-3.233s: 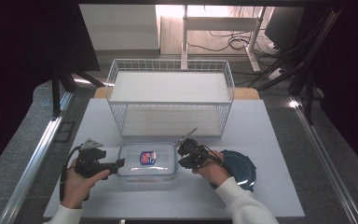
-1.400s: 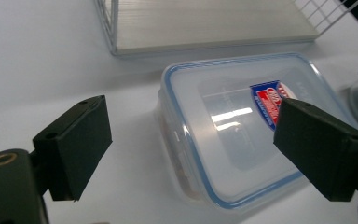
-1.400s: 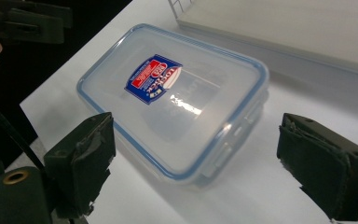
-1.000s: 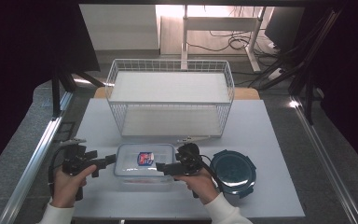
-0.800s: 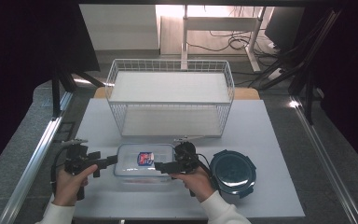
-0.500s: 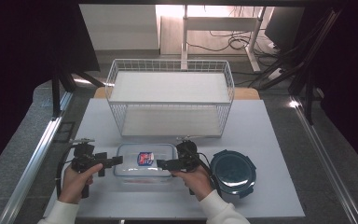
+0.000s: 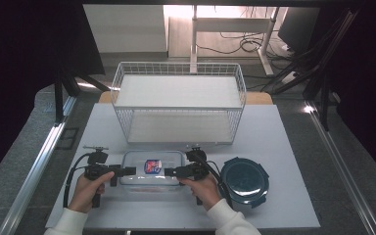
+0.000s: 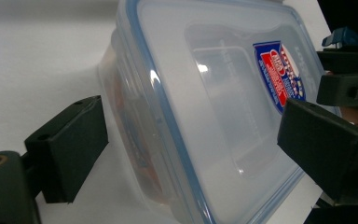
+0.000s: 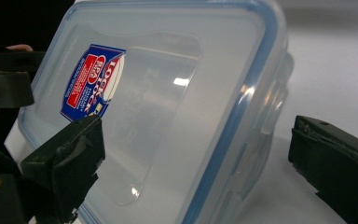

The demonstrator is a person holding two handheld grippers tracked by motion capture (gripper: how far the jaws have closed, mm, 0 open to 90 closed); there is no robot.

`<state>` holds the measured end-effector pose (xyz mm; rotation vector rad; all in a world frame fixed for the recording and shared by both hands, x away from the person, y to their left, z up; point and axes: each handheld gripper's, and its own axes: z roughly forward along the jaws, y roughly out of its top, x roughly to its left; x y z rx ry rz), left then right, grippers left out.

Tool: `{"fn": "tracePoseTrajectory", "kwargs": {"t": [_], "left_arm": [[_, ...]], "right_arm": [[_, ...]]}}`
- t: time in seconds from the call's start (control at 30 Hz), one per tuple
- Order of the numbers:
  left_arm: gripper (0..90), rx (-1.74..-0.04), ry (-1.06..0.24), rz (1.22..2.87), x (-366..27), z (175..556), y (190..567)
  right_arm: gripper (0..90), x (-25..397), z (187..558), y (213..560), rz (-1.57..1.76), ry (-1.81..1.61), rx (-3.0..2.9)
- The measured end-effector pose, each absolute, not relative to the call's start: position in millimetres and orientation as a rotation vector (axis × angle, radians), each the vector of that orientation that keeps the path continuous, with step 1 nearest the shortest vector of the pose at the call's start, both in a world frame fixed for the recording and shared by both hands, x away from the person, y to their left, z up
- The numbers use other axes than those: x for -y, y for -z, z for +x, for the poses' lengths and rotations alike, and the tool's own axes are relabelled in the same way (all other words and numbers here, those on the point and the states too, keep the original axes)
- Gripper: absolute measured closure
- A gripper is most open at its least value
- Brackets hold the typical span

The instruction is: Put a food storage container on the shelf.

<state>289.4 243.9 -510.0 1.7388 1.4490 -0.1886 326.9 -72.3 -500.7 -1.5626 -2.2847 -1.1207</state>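
High view: left gripper (image 7: 127, 171), right gripper (image 7: 169, 172) straddle container (image 7: 152, 168) ends, jaws apart

I can read one thing: a red, white and blue sticker (image 9: 92, 82) on the clear container's lid (image 9: 168, 107), with "LOCK" legible. Its smaller print is too blurred for me.

Clear lidded food box (image 7: 152, 167) with blue seal, lying flat near table's front edge
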Motion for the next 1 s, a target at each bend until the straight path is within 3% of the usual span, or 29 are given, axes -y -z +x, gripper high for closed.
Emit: {"fn": "tracePoseTrajectory", "kwargs": {"t": [0.33, 0.63, 1.0], "left_arm": [[17.1, -1.454, 0.290, 1.707, -243.6, 289.9, 516.1], [24.4, -1.487, 0.239, 1.703, -242.0, 280.2, 506.7], [33.1, -1.488, 0.147, 1.725, -236.6, 265.9, 491.0]], "right_arm": [[10.3, 71.9, 323.8, 503.6, -1.520, 1.130, 2.243], [30.4, 89.7, 320.9, 499.7, -1.552, 1.204, 2.133], [36.9, 92.5, 307.9, 485.3, -1.552, 1.292, 2.185]]}}
